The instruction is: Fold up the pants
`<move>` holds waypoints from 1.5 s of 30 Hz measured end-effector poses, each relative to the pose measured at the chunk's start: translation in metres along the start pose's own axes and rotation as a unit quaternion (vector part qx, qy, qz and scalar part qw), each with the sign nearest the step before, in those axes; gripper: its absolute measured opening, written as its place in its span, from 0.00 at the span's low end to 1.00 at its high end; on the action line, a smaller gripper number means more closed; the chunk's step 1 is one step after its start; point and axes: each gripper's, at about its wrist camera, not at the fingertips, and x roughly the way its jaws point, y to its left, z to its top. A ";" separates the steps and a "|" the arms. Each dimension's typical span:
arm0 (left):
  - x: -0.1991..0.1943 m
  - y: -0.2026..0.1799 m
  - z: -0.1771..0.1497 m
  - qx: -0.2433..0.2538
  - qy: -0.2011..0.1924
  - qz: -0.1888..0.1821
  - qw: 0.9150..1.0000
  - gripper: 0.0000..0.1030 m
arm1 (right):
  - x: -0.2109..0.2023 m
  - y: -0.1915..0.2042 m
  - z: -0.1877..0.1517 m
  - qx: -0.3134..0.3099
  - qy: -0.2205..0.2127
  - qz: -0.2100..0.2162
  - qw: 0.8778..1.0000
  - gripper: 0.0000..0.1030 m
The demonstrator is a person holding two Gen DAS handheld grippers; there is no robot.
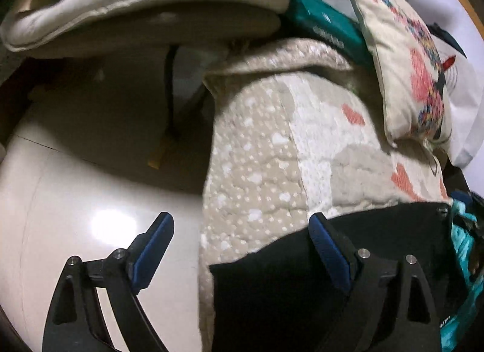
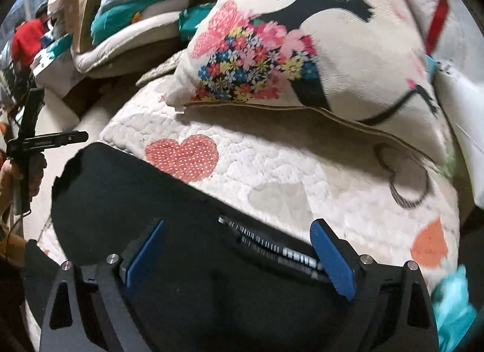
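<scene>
Left wrist view: the left gripper [image 1: 242, 249] hangs over the edge of a bed, its jaws spread wide and holding nothing. One finger is over the glossy floor [image 1: 75, 200], the other over the black pants [image 1: 302, 276], which lie on the quilt [image 1: 272, 155] at the bed's edge, just under and ahead of the fingers. A corner of the dark cloth reaches the side of the mattress.

In the right wrist view the right gripper [image 2: 239, 249] sits low over the pants [image 2: 136, 194], jaws also wide apart with nothing pinched — the striped waistband [image 2: 272, 246] shows between its fingers. The cloth spreads as a broad, fairly flat shape across the quilt [image 2: 302, 185], with a flowered pillow [image 2: 287, 49] lying further up the bed, apart from the pants. The person's left hand [image 2: 18, 176] with its tool shows at the far left.

As for progress, I judge the fold is early or between steps: the pants are laid out and neither gripper has a hold. How many layers lie there I cannot tell — the black cloth hides its creases. What seems left is to grasp an edge, probably near the waistband, and bring it over.
</scene>
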 end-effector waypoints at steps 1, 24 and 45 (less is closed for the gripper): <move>0.003 0.000 -0.003 0.000 0.006 -0.009 1.000 0.88 | 0.005 -0.002 0.002 -0.003 0.003 0.005 1.000 0.92; -0.028 -0.043 -0.009 0.118 0.032 -0.039 0.992 0.04 | 0.042 0.006 0.005 -0.058 0.073 0.032 0.995 0.34; -0.179 -0.096 -0.146 0.208 -0.017 -0.030 0.978 0.04 | -0.102 0.076 -0.083 -0.073 0.054 -0.008 0.996 0.11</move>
